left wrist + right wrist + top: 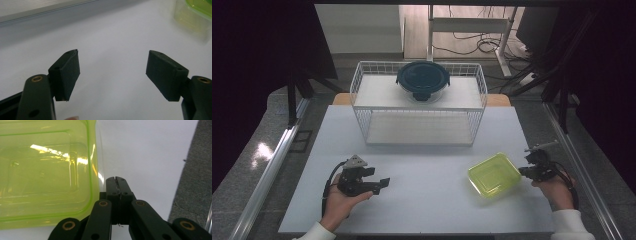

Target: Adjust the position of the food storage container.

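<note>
We begin with the white worktop (422, 200), which carries a white wire rack (419, 102) at its far side, and on the rack's upper shelf sits a round container with a dark lid (423, 80). Nearer us, at the right, lies the yellow-green container (494, 175), flat on the worktop with its lid on. Our right tool (526, 171) rests just beside its right edge, with its jaws pressed together on nothing; in the right gripper view the closed tips lie alongside the container's rim (92, 170), not around it. Our left tool (384, 183) hovers well apart on the left, jaws spread wide over bare worktop, the container (193, 15) only at the far corner of its view.

To grip this box well, we judge the right tool should first spread, then straddle the rim and wall squarely. The plastic looks smooth, so we should bite deep. The left tool could steady the opposite edge against sliding.
</note>
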The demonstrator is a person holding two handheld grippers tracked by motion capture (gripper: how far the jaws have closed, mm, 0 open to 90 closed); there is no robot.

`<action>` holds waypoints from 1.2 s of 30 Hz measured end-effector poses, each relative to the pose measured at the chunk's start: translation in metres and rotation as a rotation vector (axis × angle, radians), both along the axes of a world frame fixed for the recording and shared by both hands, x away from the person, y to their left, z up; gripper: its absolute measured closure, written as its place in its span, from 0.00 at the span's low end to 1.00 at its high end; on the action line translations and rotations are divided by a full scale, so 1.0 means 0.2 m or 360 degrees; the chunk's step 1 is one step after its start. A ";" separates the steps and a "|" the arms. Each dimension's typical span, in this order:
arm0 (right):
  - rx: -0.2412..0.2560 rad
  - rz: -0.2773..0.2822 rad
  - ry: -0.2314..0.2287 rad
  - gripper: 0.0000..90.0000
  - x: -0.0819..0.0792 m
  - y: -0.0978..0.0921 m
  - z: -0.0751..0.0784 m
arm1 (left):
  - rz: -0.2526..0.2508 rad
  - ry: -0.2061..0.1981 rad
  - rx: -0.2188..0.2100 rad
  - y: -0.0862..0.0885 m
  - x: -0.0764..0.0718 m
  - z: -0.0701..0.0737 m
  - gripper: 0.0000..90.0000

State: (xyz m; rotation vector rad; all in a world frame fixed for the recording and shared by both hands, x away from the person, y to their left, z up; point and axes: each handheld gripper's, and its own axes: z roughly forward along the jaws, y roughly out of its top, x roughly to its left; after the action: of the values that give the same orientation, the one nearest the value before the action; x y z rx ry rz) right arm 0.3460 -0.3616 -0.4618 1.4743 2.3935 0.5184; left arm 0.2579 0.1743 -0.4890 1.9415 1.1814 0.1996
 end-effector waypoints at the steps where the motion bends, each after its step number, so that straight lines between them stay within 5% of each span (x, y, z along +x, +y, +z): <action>1: 0.0005 0.0007 0.0008 0.99 0.00 0.01 0.00 | 0.0001 -0.0002 0.0001 0.00 0.00 0.00 0.30; 36: 0.0179 0.0360 0.0144 0.99 -0.13 0.47 -0.04 | 0.0020 0.0003 -0.0001 0.02 0.00 0.00 0.30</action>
State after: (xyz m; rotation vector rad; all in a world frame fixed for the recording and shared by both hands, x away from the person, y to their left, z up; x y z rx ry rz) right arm 0.3194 -0.2669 -0.4706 1.3024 2.6597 0.6607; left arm 0.2586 0.1780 -0.4887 1.9344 1.1947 0.2039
